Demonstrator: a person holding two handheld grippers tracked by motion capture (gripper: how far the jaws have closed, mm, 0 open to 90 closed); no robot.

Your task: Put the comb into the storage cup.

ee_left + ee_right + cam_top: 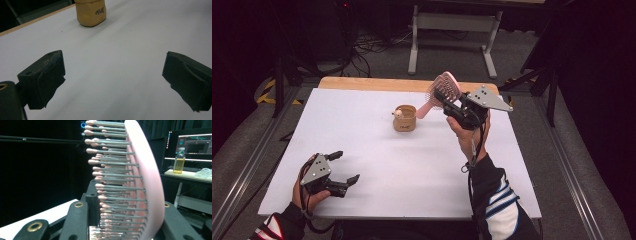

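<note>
Open counter all round, one cup in the middle

My left gripper (341, 169) has bare white counter (377, 165) ahead of its spread jaws, clear up to the tan cup (404, 118) standing mid-counter. My right gripper (451, 106) hangs above the far right part, where the pink hairbrush (443, 92) in its jaws reaches down towards that cup, narrowing the gap there.
</note>
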